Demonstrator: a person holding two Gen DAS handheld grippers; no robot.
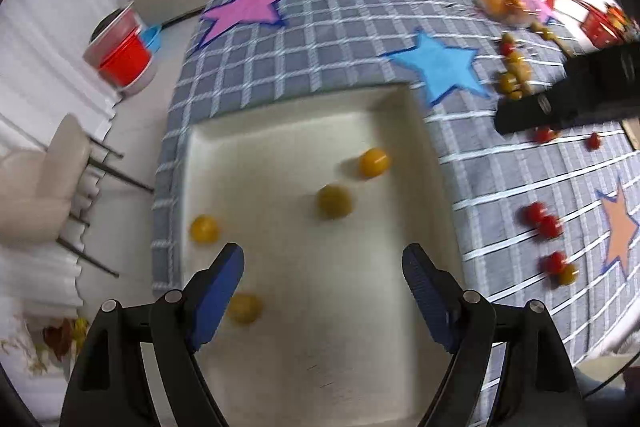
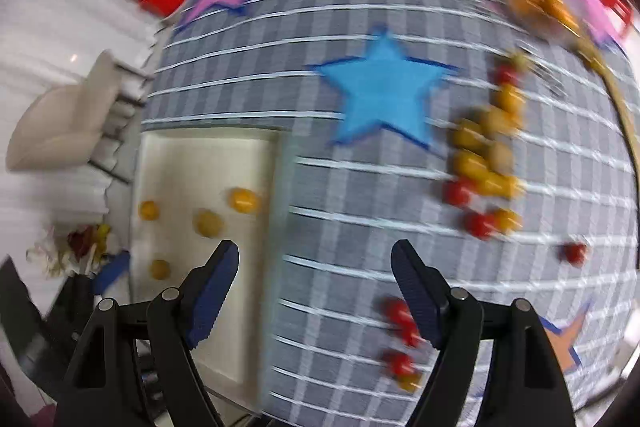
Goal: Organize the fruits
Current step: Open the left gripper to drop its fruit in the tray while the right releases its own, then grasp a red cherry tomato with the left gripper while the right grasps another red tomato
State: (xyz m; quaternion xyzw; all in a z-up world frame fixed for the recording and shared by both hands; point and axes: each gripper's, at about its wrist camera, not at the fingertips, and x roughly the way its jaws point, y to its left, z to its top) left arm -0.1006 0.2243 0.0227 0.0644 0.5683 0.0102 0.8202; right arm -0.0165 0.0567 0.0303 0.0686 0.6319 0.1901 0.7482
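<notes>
A white square tray lies on the checked tablecloth and holds several yellow cherry tomatoes. My left gripper is open and empty, above the tray's near half. Red tomatoes and yellow tomatoes lie loose on the cloth to the right. In the right wrist view the tray is at the left with its yellow tomatoes. My right gripper is open and empty above the cloth, right of the tray. Red tomatoes lie by its right finger. A mixed cluster lies further right.
The right gripper's black body reaches in from the right. A clear bowl of orange fruit and red items stand at the table's far right. A beige chair and red buckets are on the floor to the left.
</notes>
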